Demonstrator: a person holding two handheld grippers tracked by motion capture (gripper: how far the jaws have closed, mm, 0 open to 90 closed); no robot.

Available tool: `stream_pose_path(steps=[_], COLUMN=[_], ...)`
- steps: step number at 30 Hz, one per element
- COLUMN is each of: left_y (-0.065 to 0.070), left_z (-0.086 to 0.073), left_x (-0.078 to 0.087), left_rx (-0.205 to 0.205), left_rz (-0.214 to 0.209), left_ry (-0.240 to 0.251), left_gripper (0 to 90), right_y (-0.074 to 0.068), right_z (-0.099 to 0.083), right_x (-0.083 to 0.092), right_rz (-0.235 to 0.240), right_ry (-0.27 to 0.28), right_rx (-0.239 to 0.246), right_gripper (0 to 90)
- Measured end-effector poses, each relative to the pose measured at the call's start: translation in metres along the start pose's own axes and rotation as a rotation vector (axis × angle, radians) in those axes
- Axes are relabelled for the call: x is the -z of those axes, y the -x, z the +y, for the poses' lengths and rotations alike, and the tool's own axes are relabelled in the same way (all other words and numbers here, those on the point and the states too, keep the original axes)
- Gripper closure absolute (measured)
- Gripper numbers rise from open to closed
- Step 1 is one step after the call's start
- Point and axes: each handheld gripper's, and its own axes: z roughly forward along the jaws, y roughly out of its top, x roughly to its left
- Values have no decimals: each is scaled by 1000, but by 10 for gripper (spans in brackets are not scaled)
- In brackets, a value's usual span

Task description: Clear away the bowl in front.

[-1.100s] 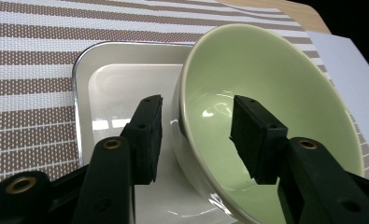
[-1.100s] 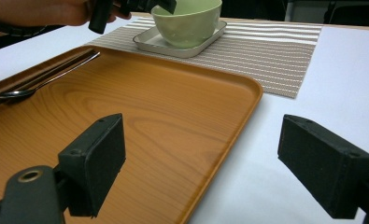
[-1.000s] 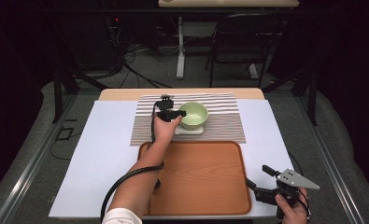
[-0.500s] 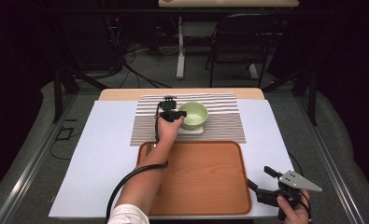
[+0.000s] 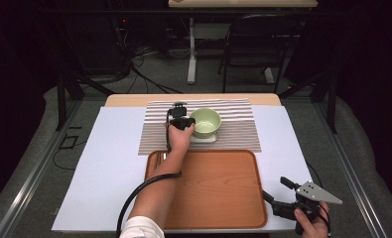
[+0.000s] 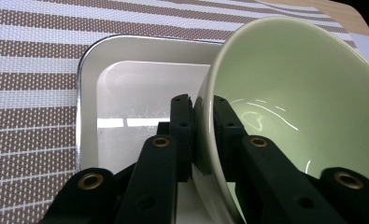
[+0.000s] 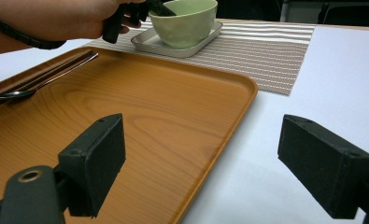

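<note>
The bowl [image 5: 205,121], pale green and empty, sat on a white dish [image 5: 204,138] on the striped mat [image 5: 233,130] at the far side of the table, just beyond the tray [image 5: 218,188]. In the left gripper view the bowl [image 6: 294,116] leaned toward the camera, its rim low at the near side, and the dish [image 6: 126,88] showed bare white behind and to the left of it. The left gripper [image 5: 185,122] reached over the tray to the bowl's left rim. Its jaws had just been closing, and they now pinched the rim: one pad stood outside the wall and the other inside, both pressed on the glaze. In the right gripper view the left hand [image 7: 56,18] came in from the upper left, with the bowl [image 7: 184,21] upright on the dish [image 7: 177,44] beside it.

The right gripper [image 5: 283,196] hung well apart from the bowl, near the tray's right near corner, over the white sheet [image 5: 109,163] that covered the table. Its jaws stood wide apart with nothing between them; through the gap showed the tray's edge [image 7: 205,140] and the sheet [image 7: 275,154].

A spoon [image 7: 37,84] lay along the tray's left edge, its bowl toward the near end, with a dark pair of chopsticks [image 7: 42,72] just beside it. In the high view these showed as a thin strip [image 5: 162,158] at the tray's far left corner, partly under the left forearm.
</note>
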Motion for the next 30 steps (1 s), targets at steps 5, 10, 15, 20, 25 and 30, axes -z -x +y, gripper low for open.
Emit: stream_pose_path(steps=[5, 10, 15, 20, 25, 30], left_y=[2, 4, 6, 7, 4, 4], left_z=[0, 1, 3, 7, 11, 13], left_x=[0, 0, 0, 0, 4, 9], left_rx=[-21, -44, -34, -18, 57, 42], left_rz=[18, 35, 52, 65, 44, 51], left_ry=[-3, -13, -22, -48, -80, -87], left_gripper=[822, 826, 829, 834, 835, 832], right_y=[0, 0, 0, 1, 1, 1], right_z=[0, 0, -1, -1, -1, -1], right_x=[1, 1, 2, 3, 4, 4], right_rz=[0, -1, -7, -12, -12, -14], right_ry=[1, -1, 3, 5, 8, 7], right_rx=[-7, -6, -6, -9, -12, -11], right_gripper=[147, 147, 147, 147, 147, 146])
